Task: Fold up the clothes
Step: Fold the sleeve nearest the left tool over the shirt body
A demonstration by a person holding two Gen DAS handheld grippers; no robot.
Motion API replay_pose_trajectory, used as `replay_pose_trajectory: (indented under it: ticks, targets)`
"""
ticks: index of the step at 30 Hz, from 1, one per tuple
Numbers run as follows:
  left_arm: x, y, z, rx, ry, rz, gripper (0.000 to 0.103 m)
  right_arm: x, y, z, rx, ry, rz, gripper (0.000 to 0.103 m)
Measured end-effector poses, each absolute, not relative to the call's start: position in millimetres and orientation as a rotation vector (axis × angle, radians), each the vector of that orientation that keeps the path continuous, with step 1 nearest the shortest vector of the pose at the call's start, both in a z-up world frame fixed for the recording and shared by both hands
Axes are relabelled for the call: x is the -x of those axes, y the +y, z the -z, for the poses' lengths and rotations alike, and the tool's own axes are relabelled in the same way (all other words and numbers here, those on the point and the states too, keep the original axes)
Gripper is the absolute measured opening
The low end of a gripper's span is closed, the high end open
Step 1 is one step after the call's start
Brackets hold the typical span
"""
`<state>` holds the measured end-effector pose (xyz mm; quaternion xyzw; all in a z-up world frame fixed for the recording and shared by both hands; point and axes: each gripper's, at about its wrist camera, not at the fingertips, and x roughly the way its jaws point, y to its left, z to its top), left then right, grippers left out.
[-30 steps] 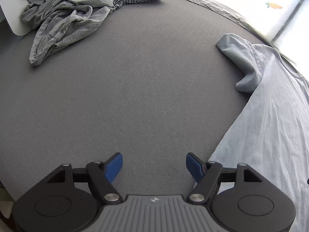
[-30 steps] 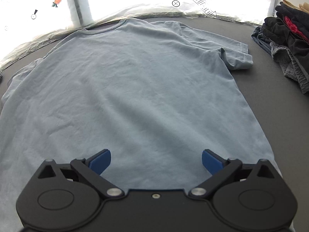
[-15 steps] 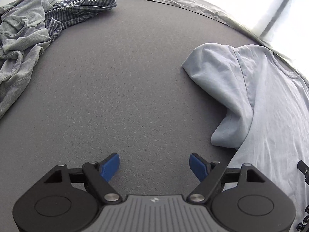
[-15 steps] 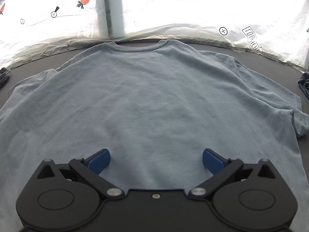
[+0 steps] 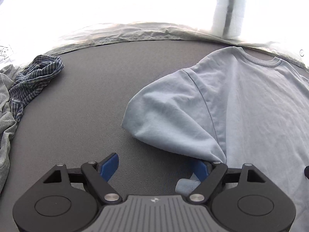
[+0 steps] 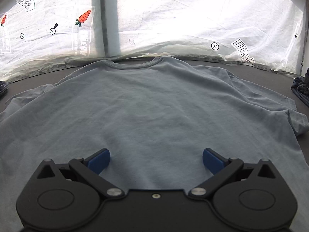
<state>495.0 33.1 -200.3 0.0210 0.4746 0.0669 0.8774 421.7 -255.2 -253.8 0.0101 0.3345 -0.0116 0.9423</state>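
A light blue T-shirt [image 6: 154, 106] lies flat on the dark grey surface [image 5: 87, 106], its collar [image 6: 135, 63] at the far side. My right gripper [image 6: 156, 160] hovers open low over the shirt's lower body, with only flat cloth beneath it. My left gripper [image 5: 154, 168] stands open at the shirt's left sleeve [image 5: 173, 116]. The sleeve's near corner drapes over the right fingertip [image 5: 200, 169]. The left fingertip [image 5: 109, 167] is over bare surface. Nothing is pinched between the pads.
A blue plaid garment [image 5: 32, 77] and a grey garment [image 5: 3, 119] lie bunched at the far left. Dark clothes [image 6: 301, 89] sit at the right edge. A white printed sheet [image 6: 173, 19] hangs along the back edge of the surface.
My left gripper has swung right from bare surface to the shirt's sleeve, which now lies on its right finger. My right gripper has turned to face the collar squarely; the clothes pile slid out right.
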Motion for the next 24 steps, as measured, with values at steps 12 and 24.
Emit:
replay_pose_trajectory:
  ticks: [12,24]
  targets:
    - [-508.8,-22.8,191.7,-0.19,0.874,-0.008,0.082,-421.5,-254.7,254.6,-0.023,0.678,0.025,0.103]
    - [-513.3,20.1,203.7,-0.108,0.917,-0.105,0.087,-420.9,-258.4,254.5,-0.019,0.678,0.012,0.103]
